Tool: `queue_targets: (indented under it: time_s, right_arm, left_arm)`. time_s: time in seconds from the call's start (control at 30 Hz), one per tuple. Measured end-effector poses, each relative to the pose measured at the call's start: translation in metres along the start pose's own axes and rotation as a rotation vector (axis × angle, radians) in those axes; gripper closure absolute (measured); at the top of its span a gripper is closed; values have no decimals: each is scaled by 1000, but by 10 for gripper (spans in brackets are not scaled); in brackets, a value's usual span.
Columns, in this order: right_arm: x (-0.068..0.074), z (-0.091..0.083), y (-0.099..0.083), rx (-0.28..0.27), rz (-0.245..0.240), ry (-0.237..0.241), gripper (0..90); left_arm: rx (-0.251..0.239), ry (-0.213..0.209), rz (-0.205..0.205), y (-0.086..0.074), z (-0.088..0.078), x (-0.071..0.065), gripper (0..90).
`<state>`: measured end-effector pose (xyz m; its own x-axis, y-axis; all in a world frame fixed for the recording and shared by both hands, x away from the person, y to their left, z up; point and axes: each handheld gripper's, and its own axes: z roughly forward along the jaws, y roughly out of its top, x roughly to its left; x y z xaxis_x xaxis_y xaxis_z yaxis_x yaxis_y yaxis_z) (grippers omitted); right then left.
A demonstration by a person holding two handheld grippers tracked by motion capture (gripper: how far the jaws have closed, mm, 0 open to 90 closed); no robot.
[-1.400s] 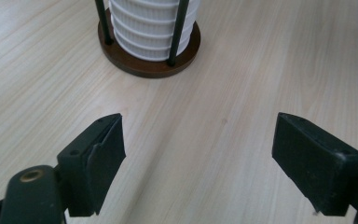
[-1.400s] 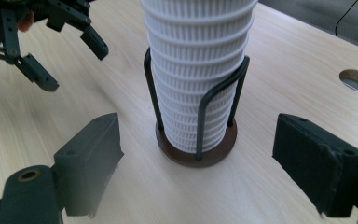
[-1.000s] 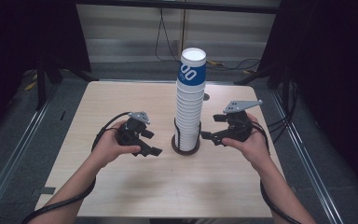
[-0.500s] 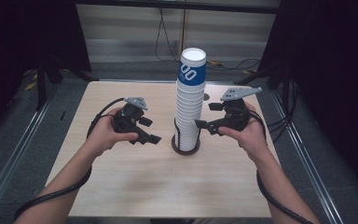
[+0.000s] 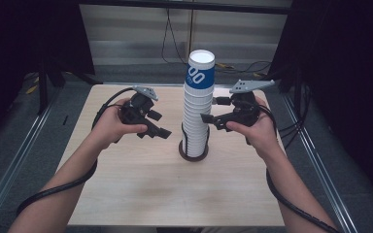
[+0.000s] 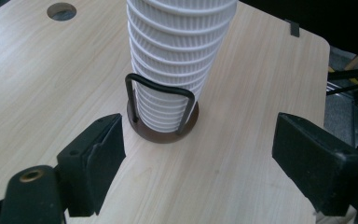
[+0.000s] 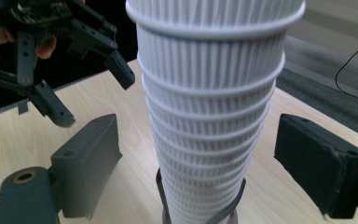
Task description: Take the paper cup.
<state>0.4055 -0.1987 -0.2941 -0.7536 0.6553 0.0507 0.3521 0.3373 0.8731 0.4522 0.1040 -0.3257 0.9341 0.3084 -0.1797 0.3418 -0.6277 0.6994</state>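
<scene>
High view: a stack of white cups (image 5: 197,104) stands upright in a round holder (image 5: 193,150) mid-table (image 5: 141,189), left gripper (image 5: 156,125) and right gripper (image 5: 212,110) beside it, apart. Left gripper view: jaws wide, empty, stack ahead. Right gripper view: its jaws have just been opening, flank the stack without touching

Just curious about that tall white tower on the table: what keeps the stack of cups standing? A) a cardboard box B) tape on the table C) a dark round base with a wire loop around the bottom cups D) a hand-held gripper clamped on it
C: the stack of cups stands on a dark round base, and a wire loop rises around the lowest cups.
</scene>
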Motion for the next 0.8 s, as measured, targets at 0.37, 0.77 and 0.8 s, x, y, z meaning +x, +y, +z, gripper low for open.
queue_targets:
  time_s: [0.37,0.77,0.8]
  right_arm:
    - [3,6,23,-43,-9,-15,121]
    - [-3,22,24,-53,33,-24,124]
    - [-3,24,24,-56,31,-25,121]
  left_arm:
    - [8,6,10,11,-4,1,167]
    - [-15,-6,20,33,-4,0,167]
    - [-13,-10,23,35,-3,-1,167]
